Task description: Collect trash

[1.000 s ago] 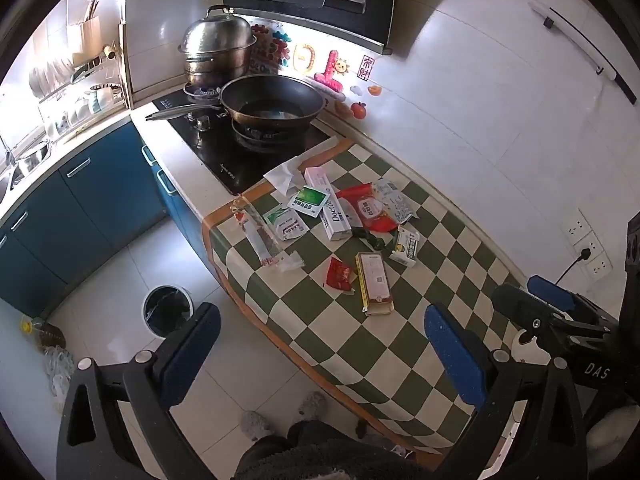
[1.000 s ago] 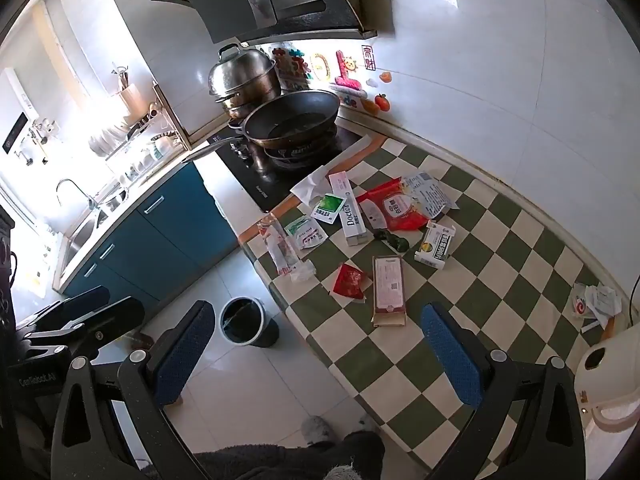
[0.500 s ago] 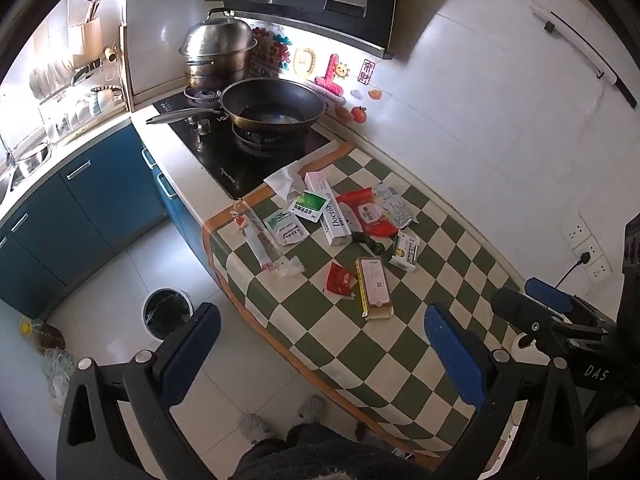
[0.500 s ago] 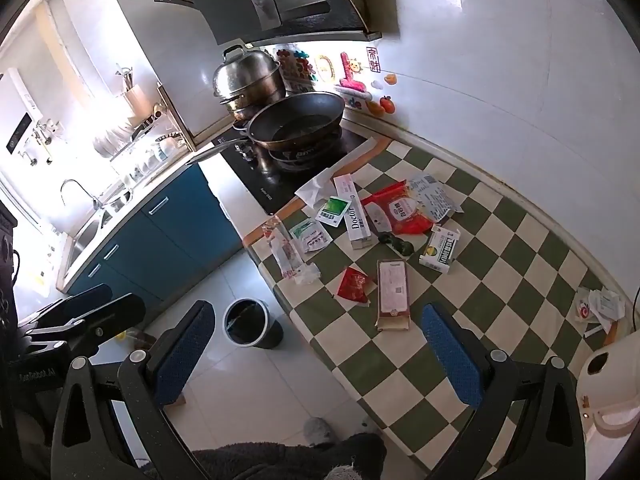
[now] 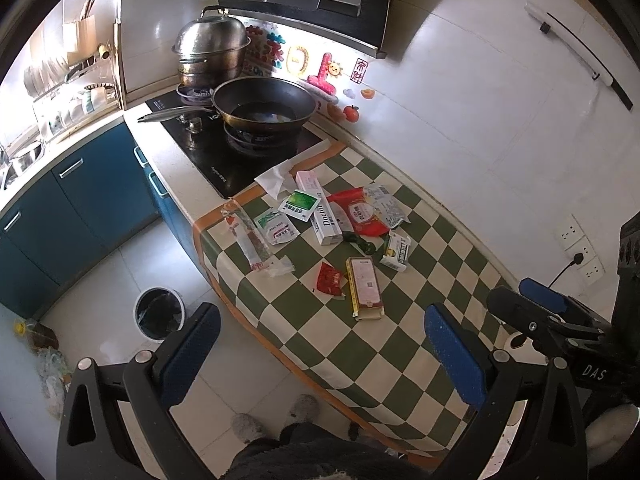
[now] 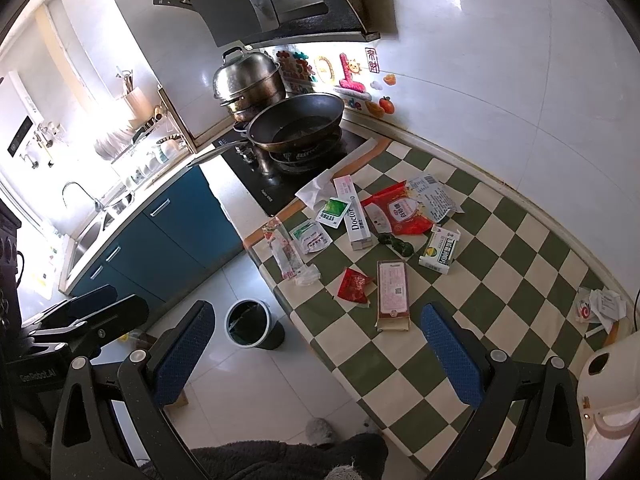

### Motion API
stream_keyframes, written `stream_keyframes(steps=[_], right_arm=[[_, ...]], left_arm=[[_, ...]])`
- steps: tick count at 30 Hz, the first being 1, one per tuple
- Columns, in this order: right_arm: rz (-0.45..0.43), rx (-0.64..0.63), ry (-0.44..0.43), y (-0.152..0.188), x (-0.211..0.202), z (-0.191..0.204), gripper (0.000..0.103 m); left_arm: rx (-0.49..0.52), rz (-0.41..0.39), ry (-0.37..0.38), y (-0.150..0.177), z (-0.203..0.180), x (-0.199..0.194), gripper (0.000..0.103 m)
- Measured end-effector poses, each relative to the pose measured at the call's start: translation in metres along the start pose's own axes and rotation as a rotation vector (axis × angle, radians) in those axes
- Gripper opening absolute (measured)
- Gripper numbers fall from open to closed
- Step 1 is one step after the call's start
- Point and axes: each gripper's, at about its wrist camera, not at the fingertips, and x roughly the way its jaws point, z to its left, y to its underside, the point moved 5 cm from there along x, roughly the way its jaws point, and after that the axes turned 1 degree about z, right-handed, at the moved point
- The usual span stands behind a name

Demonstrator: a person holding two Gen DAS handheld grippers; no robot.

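Note:
Several pieces of trash lie on the green checked counter (image 5: pixel 400 344): a flat pink box (image 5: pixel 364 286) (image 6: pixel 394 294), a small red wrapper (image 5: pixel 329 279) (image 6: pixel 354 285), a white Doctor box (image 5: pixel 321 209) (image 6: pixel 354 213), a red packet (image 5: pixel 360 212) (image 6: pixel 400 212), a green-and-white carton (image 5: pixel 396 251) (image 6: pixel 440 250) and a long clear sleeve (image 5: pixel 252 238) (image 6: pixel 285 253). A grey bin (image 5: pixel 159 312) (image 6: pixel 251 323) stands on the floor beside the counter. My left gripper (image 5: pixel 320 356) and right gripper (image 6: pixel 316 354) are both open and empty, held high above the counter's front edge.
A wok (image 5: pixel 264 104) (image 6: pixel 296 122) and a steel steamer pot (image 5: pixel 212 54) sit on the black hob behind the trash. Blue cabinets (image 5: pixel 80 196) line the left. More crumpled paper (image 6: pixel 600 306) lies at the counter's right end. A white appliance (image 6: pixel 612 380) is at the right.
Both grippers have drifted slightly, shifting the views a little. Nothing was taken hold of and the trash has not moved.

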Motion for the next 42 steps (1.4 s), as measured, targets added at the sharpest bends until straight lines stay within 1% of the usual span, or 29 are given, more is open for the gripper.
stream_keyframes(steps=[2,8,10,11,17,29,30,42], right_arm=[[-0.001,0.002,0.000,0.000,0.000,0.000,0.103],[-0.001,0.002,-0.004,0.003,-0.002,-0.005,0.103],[-0.002,0.003,-0.005,0.005,-0.002,-0.007,0.103],[-0.002,0.002,-0.005,-0.001,-0.001,0.001,0.103],[-0.002,0.001,-0.007,-0.002,-0.002,0.006,0.103],[-0.003,0.002,-0.009,-0.003,-0.003,0.005,0.103],[-0.004,0.002,-0.009,-0.003,-0.003,0.005,0.103],[-0.005,0.002,-0.013,-0.003,-0.002,0.005,0.103]], left_arm=[[-0.004,-0.002,0.008,0.002,0.005,-0.002,0.103],[-0.005,-0.002,0.007,0.002,0.001,0.001,0.103],[-0.001,-0.002,0.007,0.003,0.006,-0.002,0.103],[-0.001,-0.003,0.006,0.002,0.006,-0.001,0.103],[-0.003,-0.003,0.007,0.001,0.006,0.000,0.103],[0.001,-0.005,0.004,-0.002,0.005,0.003,0.103],[-0.003,-0.004,0.008,0.000,0.007,-0.002,0.103],[-0.003,-0.006,0.008,0.002,0.007,-0.002,0.103]])
